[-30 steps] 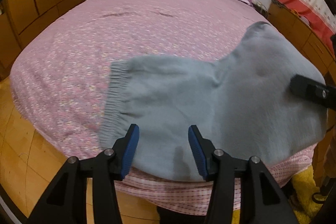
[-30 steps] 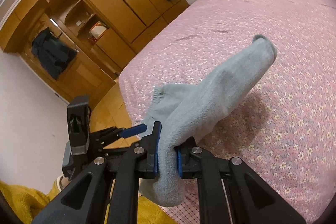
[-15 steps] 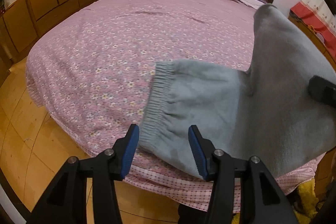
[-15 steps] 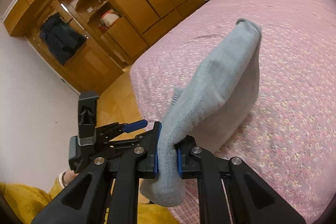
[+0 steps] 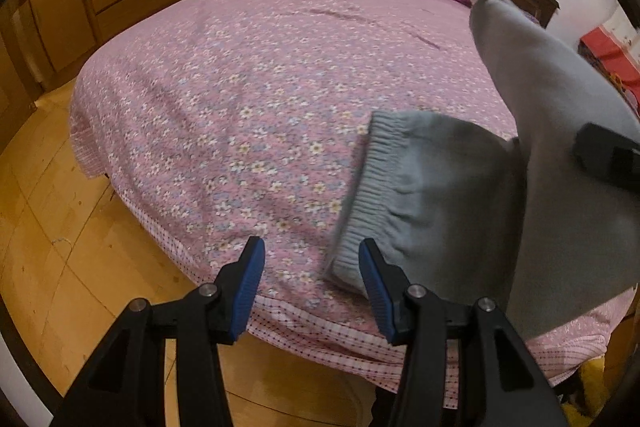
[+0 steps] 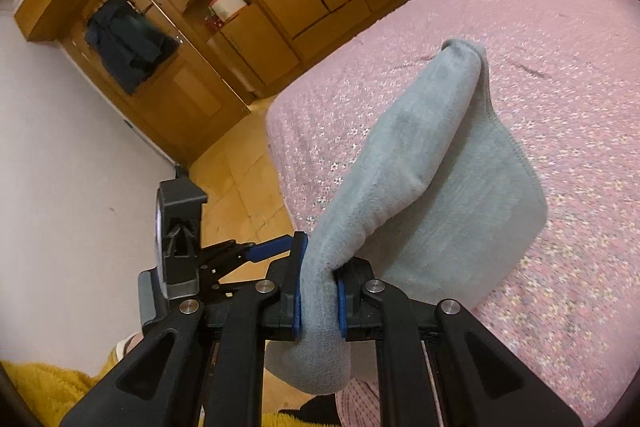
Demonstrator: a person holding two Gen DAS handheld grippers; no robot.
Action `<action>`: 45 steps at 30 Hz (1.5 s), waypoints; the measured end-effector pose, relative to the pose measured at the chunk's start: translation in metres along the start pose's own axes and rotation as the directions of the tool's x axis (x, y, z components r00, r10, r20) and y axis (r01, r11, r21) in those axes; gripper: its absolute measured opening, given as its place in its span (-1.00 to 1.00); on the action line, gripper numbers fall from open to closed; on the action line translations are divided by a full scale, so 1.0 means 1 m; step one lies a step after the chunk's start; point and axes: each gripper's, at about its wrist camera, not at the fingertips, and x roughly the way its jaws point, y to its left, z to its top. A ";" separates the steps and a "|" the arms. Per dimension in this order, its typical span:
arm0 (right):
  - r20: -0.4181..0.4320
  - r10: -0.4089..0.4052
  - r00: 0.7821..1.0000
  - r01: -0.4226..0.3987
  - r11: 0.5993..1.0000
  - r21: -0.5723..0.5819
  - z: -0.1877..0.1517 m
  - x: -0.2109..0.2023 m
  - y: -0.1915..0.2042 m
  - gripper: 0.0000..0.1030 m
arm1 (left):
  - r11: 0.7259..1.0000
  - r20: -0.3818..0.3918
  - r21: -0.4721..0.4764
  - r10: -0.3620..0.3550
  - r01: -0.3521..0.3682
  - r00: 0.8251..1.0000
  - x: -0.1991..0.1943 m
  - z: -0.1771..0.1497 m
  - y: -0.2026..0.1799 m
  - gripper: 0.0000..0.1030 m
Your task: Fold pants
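Pink floral bedspread (image 5: 248,99) fills the background, your right gripper (image 6: 318,297) is clamped on the grey pants (image 6: 420,163) near the bed's near-right corner, and your left gripper (image 5: 310,281) hangs wide apart beside the waistband (image 5: 360,195).

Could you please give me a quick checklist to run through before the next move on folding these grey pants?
1. Right gripper clamped on the pants: ok.
2. Left gripper open, holding nothing: ok.
3. Waistband lying on the bed: ok.
4. Lifted part fully off the bed: cannot tell.
5. Bare sheet beyond the waistband for laying the fold: ok.
6. Layers aligned inside the fold: cannot tell.
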 end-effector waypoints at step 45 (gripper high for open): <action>-0.039 -0.091 0.995 0.097 0.973 0.212 -0.042 -0.005 -0.067 -0.09 | 0.985 0.038 0.072 -0.158 0.155 0.987 -0.010 0.051 -0.026 0.00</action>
